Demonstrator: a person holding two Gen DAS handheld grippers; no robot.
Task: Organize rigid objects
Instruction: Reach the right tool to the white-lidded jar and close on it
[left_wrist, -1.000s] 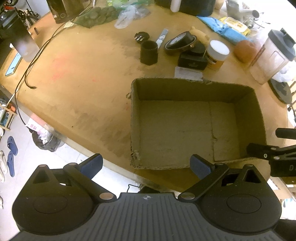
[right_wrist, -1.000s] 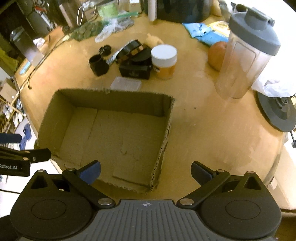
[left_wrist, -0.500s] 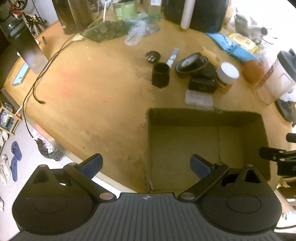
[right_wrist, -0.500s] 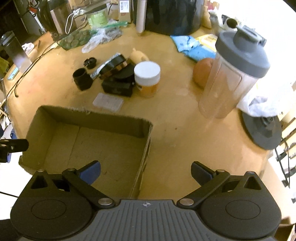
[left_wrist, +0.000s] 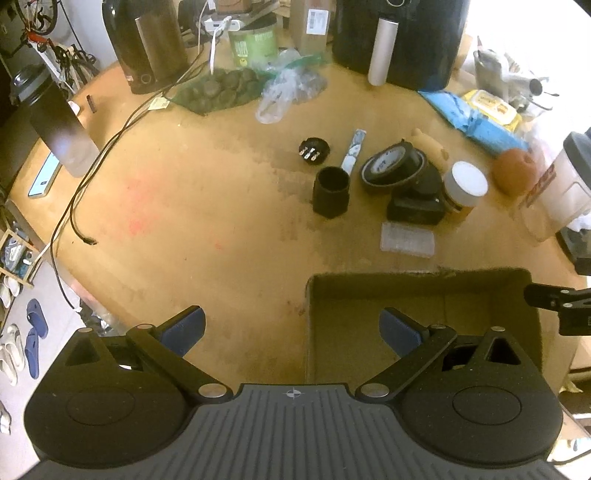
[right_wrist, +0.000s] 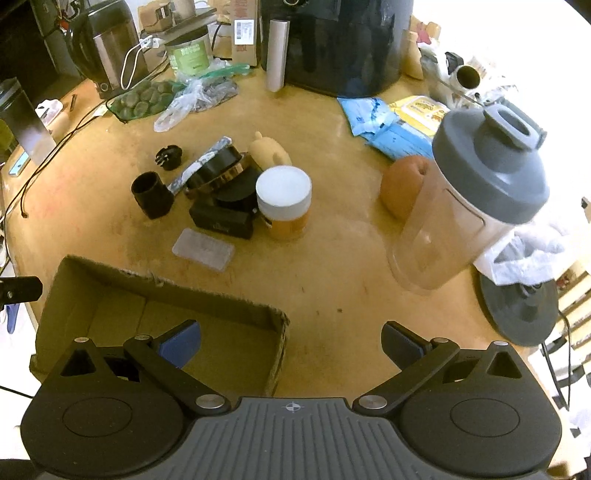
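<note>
An empty open cardboard box (left_wrist: 417, 284) (right_wrist: 166, 284) sits near the table's front edge. Behind it lie a clear flat plastic case (left_wrist: 407, 239) (right_wrist: 203, 249), a black box (left_wrist: 415, 209) (right_wrist: 221, 220), a black cup (left_wrist: 331, 192) (right_wrist: 151, 195), a black tape roll (left_wrist: 393, 164) (right_wrist: 216, 168), a white-lidded jar (left_wrist: 463, 186) (right_wrist: 284, 203) and a small black plug part (left_wrist: 314, 150) (right_wrist: 168, 157). My left gripper (left_wrist: 291, 328) is open and empty, above the box's left wall. My right gripper (right_wrist: 291, 343) is open and empty, above the box's right corner.
A clear shaker bottle with a grey lid (right_wrist: 476, 206) (left_wrist: 557, 195) stands at the right, an orange fruit (right_wrist: 400, 186) beside it. A black round base (right_wrist: 517, 310) is at far right. A kettle (left_wrist: 147, 40), black appliance (left_wrist: 399, 40), bags and a cable (left_wrist: 85, 206) line the back and left.
Both grippers have pulled back and tilted up; the box has slid toward the bottom of both views and the objects behind it came into fuller view. Both stay open.
</note>
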